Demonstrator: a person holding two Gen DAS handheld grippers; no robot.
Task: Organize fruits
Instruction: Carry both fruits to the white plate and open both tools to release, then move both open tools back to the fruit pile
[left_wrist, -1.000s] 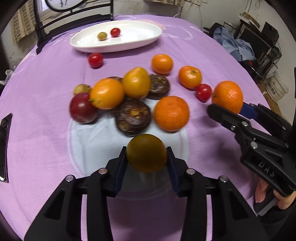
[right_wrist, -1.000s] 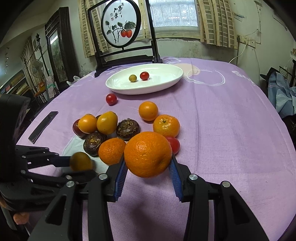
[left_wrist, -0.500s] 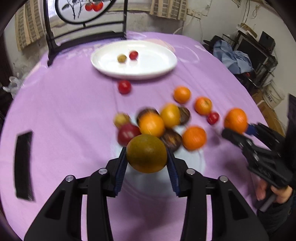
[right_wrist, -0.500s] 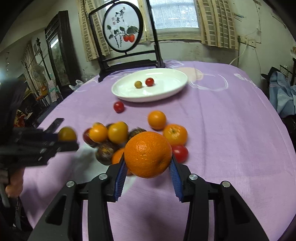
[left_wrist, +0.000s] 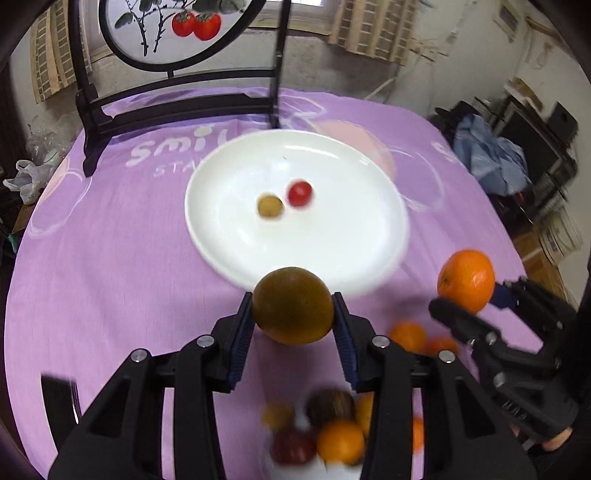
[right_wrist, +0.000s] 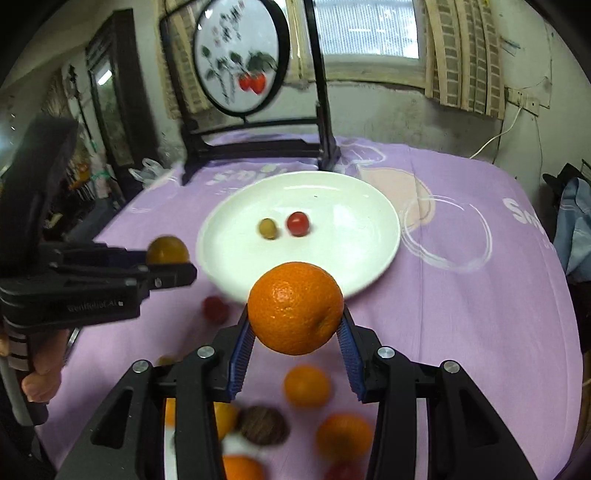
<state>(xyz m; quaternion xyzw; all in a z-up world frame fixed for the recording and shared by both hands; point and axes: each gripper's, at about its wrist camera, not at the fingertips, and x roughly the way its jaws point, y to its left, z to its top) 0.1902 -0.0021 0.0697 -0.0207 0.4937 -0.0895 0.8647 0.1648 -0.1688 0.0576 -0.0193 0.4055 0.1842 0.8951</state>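
white plate (left_wrist: 229, 236) lies just ahead of my left hand-held gripper (left_wrist: 293, 314) clamping a brownish fruit (left_wrist: 293, 305), my right hand-held gripper (right_wrist: 295, 325) clamping an orange (right_wrist: 295, 307).

Both fisheye views are dim indoors, lit mostly by cool daylight from the window (right_wrist: 365, 29) behind the far edge of the worktop (right_wrist: 461, 314). The white plate (left_wrist: 343, 236) glares softly and its rim smears with motion blur. The loose fruits (right_wrist: 306, 386) at the near edge are blurred. Straight lines bow outward, and the corners fall to black.
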